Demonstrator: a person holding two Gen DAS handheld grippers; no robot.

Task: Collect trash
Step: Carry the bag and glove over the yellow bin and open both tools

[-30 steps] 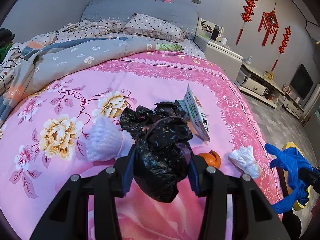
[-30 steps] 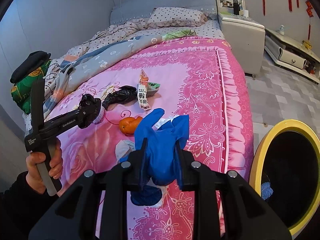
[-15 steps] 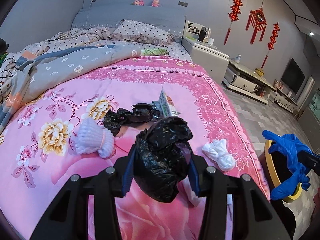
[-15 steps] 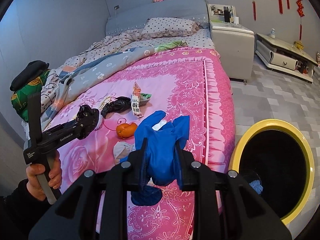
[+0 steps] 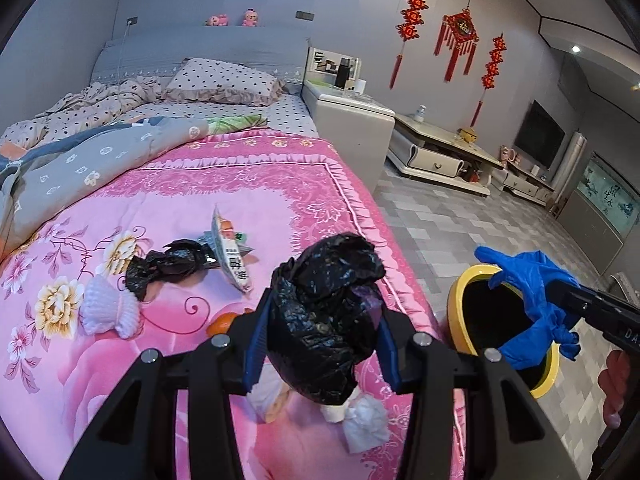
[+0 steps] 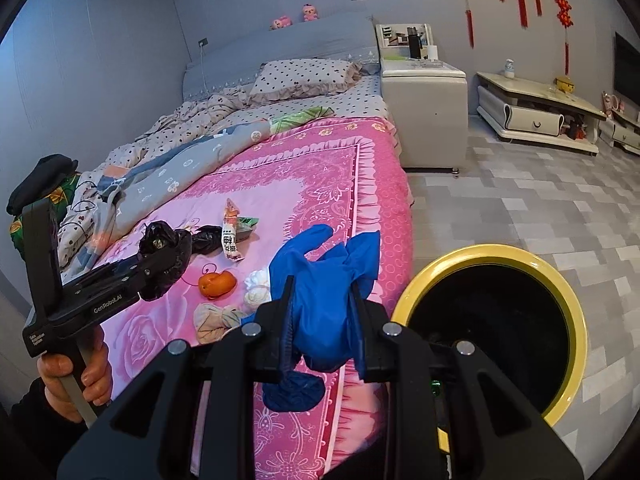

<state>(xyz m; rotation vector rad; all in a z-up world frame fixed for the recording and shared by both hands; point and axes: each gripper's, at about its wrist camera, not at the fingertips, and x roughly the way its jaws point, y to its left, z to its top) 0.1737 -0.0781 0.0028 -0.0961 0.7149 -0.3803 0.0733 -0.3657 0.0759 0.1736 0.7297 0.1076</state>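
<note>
My left gripper (image 5: 320, 340) is shut on a crumpled black plastic bag (image 5: 326, 312), held above the pink bedspread near the bed's right edge. My right gripper (image 6: 324, 320) is shut on a blue rubber glove (image 6: 326, 276); in the left wrist view the glove (image 5: 532, 300) hangs over the yellow-rimmed trash bin (image 5: 460, 312). In the right wrist view the bin (image 6: 576, 320) stands on the floor just right of the glove. On the bed lie another black bag (image 5: 172, 264), a snack wrapper (image 5: 232, 252), an orange peel (image 6: 216, 284), a white foam net (image 5: 106, 312) and tissue wads (image 5: 366, 424).
The bed (image 5: 260, 184) has a grey quilt (image 5: 80, 164) and a dotted pillow (image 5: 224, 84) at the far end. A white nightstand (image 5: 348, 128) and a low TV cabinet (image 5: 440, 152) stand on the tiled floor (image 6: 540, 208) to the right.
Both grippers have swung right toward the bin with their loads. The blue glove now hangs over the bin's mouth. The black bag has moved toward the bed's right edge.
</note>
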